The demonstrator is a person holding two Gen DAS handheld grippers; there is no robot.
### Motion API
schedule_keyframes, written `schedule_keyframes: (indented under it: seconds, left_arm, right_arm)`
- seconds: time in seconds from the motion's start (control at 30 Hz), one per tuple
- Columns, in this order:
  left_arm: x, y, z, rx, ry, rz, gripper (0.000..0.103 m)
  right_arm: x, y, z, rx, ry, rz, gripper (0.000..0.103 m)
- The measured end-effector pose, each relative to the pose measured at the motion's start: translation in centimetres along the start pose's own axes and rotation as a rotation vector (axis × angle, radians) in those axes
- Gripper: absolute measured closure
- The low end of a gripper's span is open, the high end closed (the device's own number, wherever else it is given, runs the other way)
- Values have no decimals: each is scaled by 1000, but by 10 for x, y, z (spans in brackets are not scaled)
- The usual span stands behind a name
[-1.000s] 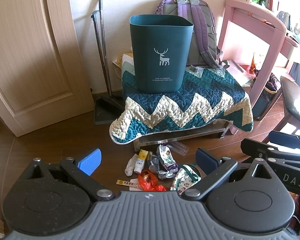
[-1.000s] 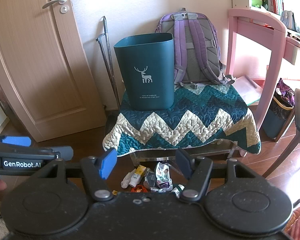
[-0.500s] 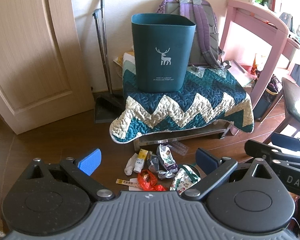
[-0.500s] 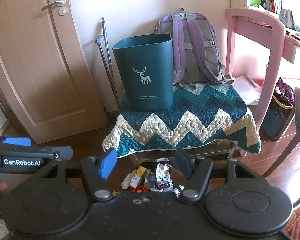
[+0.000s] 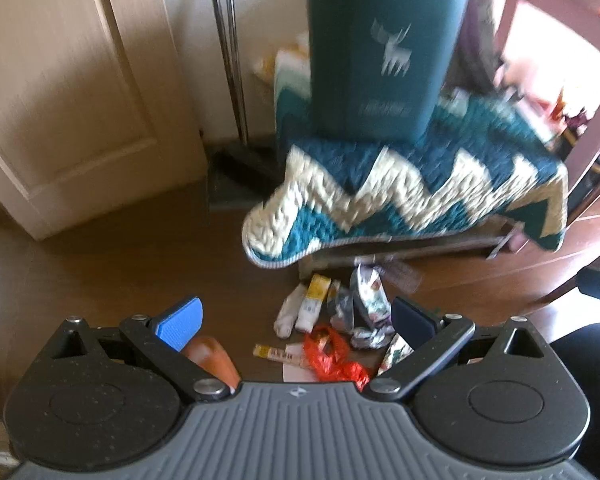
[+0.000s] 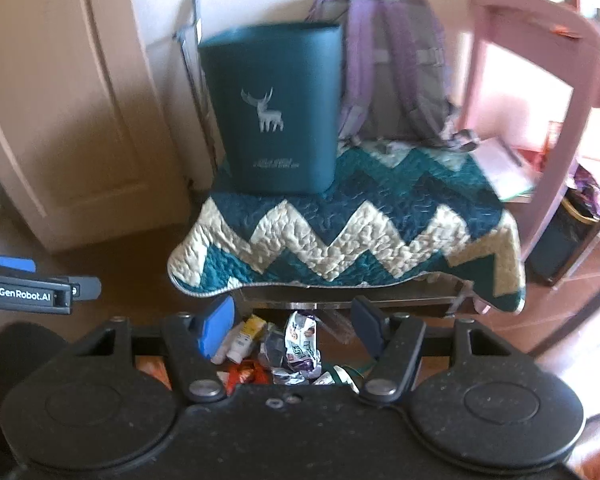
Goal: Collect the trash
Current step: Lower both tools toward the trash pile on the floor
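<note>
Both cameras have dropped and pushed forward since half a second ago, so the teal bin (image 5: 384, 48) now runs off the top of the left wrist view, the floor litter sits larger, and both pictures are smeared with motion blur. Left gripper (image 5: 296, 318) hangs with its 2 fingers spread wide and nothing between them, just above the trash pile (image 5: 336, 328) on the dark wooden floor (image 5: 112, 264). That pile lies in front of the low bench, under the hanging edge of the zigzag quilt (image 5: 400, 200): a small white tube (image 5: 290, 314), a yellow-topped packet (image 5: 314, 300), a silver crumpled wrapper (image 5: 370, 300), a red plastic bag (image 5: 332, 356) and a flat printed strip (image 5: 278, 352). An orange rounded thing (image 5: 214, 360) shows close behind the left finger (too blurred to name). Right gripper (image 6: 294, 330) is likewise released, fingers apart and empty, held over the same litter, which peeks out between them. From the right wrist view the bin stands upright on the quilt, its white deer print facing the camera, with a purple backpack (image 6: 392, 72) behind it against the wall. A pink desk frame (image 6: 540, 80) stands to the right, and a pale wooden door (image 6: 60, 120) to the left.
</note>
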State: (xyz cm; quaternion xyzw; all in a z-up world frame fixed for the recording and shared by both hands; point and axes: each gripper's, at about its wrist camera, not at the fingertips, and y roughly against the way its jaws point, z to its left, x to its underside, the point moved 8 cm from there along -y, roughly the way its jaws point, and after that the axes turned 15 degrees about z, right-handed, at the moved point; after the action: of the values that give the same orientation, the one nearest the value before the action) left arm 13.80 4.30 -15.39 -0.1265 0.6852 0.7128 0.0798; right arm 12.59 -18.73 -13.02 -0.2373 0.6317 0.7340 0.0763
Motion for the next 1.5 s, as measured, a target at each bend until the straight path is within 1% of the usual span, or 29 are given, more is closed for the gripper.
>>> schedule_keyframes:
  seconds: [0.1, 0.17, 0.27, 0.3, 0.4, 0.43, 0.5, 0.53, 0.6, 0.7, 0.77, 0.8, 0.9, 1.0, 1.1, 1.17, 1.27, 1.3, 1.33, 1.37, 1.4, 1.43, 1.47, 1.5]
  left_arm:
    - [-5, -55, -2, 15, -17, 79, 2]
    - [-6, -93, -7, 33, -10, 143, 2]
    - [-4, -158, -18, 81, 14, 257, 2]
    - [-2, -176, -23, 89, 19, 293, 2]
    - [6, -241, -35, 101, 59, 430, 2]
    - [8, -261, -37, 108, 76, 470, 2]
    - [11, -298, -39, 110, 108, 522, 2]
    - [14, -318, -40, 117, 127, 560, 2]
    - [25, -351, -40, 113, 171, 641, 2]
    - [39, -397, -41, 149, 243, 735, 2]
    - [51, -419, -40, 154, 265, 777, 2]
    - [57, -430, -42, 156, 281, 806, 2]
    - [71, -453, -48, 182, 313, 869, 2]
    - [81, -470, -60, 201, 297, 917, 2]
    - [87, -484, -68, 217, 262, 951, 2]
    - [91, -491, -71, 234, 285, 974, 2]
    - [90, -500, -74, 259, 306, 972, 3]
    - [88, -502, -75, 271, 305, 965, 7]
    - [87, -505, -77, 274, 303, 966, 15]
    - [88, -506, -77, 272, 306, 974, 20]
    - [89, -507, -77, 276, 314, 982, 30]
    - [89, -508, -76, 283, 321, 987, 41]
    - [89, -509, -76, 287, 325, 989, 47]
    - [88, -509, -76, 297, 331, 987, 57]
  right_arm:
    - [-14, -55, -9, -47, -13, 85, 39]
    - [-25, -93, -12, -87, -23, 143, 39]
    - [-39, -154, -11, -124, -28, 224, 39]
    - [-42, -173, -11, -119, -39, 252, 39]
    - [-48, -230, -9, -147, -53, 332, 39]
    - [-51, -248, -10, -142, -57, 347, 39]
    - [-55, -285, -12, -141, -68, 365, 39]
    - [-56, -300, -14, -141, -72, 374, 39]
    - [-47, -336, -14, -147, -89, 408, 39]
    - [-28, -380, -14, -155, -113, 472, 39]
    - [-17, -406, -15, -135, -115, 511, 39]
    - [-13, -415, -14, -143, -117, 530, 39]
    - [-1, -445, -8, -132, -82, 574, 40]
    - [11, -469, -6, -108, -52, 607, 40]
    - [19, -495, -6, -103, -35, 640, 41]
    - [24, -511, -7, -101, -31, 658, 41]
    - [31, -527, -8, -103, -29, 676, 41]
    - [32, -529, -8, -104, -27, 673, 41]
    - [32, -531, -8, -104, -25, 671, 42]
    - [32, -532, -8, -102, -23, 670, 42]
    - [32, -533, -9, -100, -20, 666, 47]
    - [32, -534, -8, -99, -18, 668, 63]
    - [33, -533, -9, -90, -22, 679, 77]
    - [34, -536, -11, -85, -28, 698, 99]
